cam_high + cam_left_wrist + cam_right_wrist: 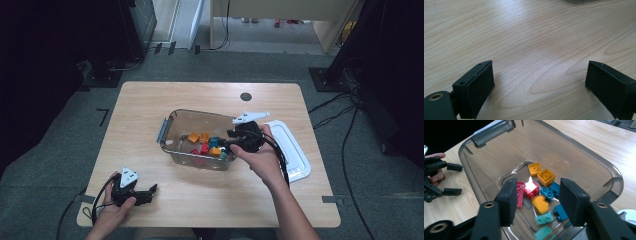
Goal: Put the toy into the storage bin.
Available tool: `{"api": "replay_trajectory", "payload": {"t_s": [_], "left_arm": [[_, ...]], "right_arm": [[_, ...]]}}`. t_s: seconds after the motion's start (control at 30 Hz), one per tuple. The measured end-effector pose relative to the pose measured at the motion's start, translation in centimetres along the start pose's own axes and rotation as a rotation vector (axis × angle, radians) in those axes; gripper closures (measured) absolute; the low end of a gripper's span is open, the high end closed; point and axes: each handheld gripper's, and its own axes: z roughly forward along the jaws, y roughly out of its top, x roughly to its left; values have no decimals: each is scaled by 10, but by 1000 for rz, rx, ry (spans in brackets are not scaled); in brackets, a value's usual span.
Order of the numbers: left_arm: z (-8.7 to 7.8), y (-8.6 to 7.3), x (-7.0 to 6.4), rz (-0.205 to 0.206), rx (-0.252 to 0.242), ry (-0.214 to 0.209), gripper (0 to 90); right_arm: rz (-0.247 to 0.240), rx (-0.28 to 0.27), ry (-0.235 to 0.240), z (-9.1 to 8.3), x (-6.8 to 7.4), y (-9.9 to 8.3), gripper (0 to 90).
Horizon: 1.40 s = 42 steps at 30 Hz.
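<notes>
A clear plastic bin [172, 142] [489, 157] stands mid-table with several toy bricks inside: orange ones [541, 173] [198, 137], red ones [529, 190], teal ones [550, 191] and mint ones [542, 218]. My right gripper [227, 145] [537, 202] hangs over the bin's right rim, open and empty, its jaws pointing down at the bricks. My left gripper [150, 194] [539, 85] rests low over bare wood at the front left, open with nothing between its jaws.
A white lid [292, 150] lies on the table just right of the bin. A dark round hole [245, 96] sits near the table's far edge. Cables and dark stands crowd the floor around the table [150, 105].
</notes>
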Motion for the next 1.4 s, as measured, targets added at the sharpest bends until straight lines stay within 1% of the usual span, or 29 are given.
{"api": "replay_trajectory", "payload": {"t_s": [0.07, 0.17, 0.23, 0.27, 0.3, 0.33, 0.4, 0.5, 0.53, 0.63, 0.83, 1.07, 1.13, 1.23, 1.3, 1.4], "left_arm": [[0, 0, 0, 1, 0, 0, 81], [0, 0, 0, 4, 0, -4, 81], [0, 0, 0, 5, 1, -7, 81], [0, 0, 0, 5, 0, -7, 81], [1, 0, 0, 3, -2, -7, 81], [1, 0, 0, 3, -2, -7, 81], [1, 1, 0, 3, -1, -8, 80], [1, 1, 0, 6, 1, -9, 80], [1, 1, 0, 6, 1, -10, 80], [1, 1, 0, 6, -1, -9, 81], [1, 0, 0, 5, -2, -10, 81], [1, 0, 0, 6, -2, -10, 81], [1, 0, 0, 4, -2, -10, 81], [1, 0, 0, 6, -1, -10, 81], [1, 0, 0, 5, -1, -10, 81], [0, 0, 0, 6, -1, -10, 81]], "right_arm": [[1, -9, -3, 0, 2, 0, 434], [-26, -13, -24, -3, 7, -2, 326], [-37, -17, -25, -7, 10, -3, 257], [-37, -17, -33, -9, 10, -4, 233], [-33, -14, -34, -11, 10, -5, 229], [-30, -14, -29, -13, 9, -5, 213], [-22, -19, -39, -19, 6, -7, 163], [-9, -33, -69, -30, 0, -11, 129], [-6, -40, -81, -34, -4, -13, 102], [26, -46, -119, -44, -15, -21, 31], [98, -45, -178, -56, -38, -41, 7], [146, -42, -217, -63, -57, -61, 0], [153, -37, -235, -64, -62, -68, 0], [178, -32, -256, -64, -69, -76, 0], [202, -30, -259, -62, -76, -84, 0], [243, -7, -281, -54, -89, -100, 0]]}}
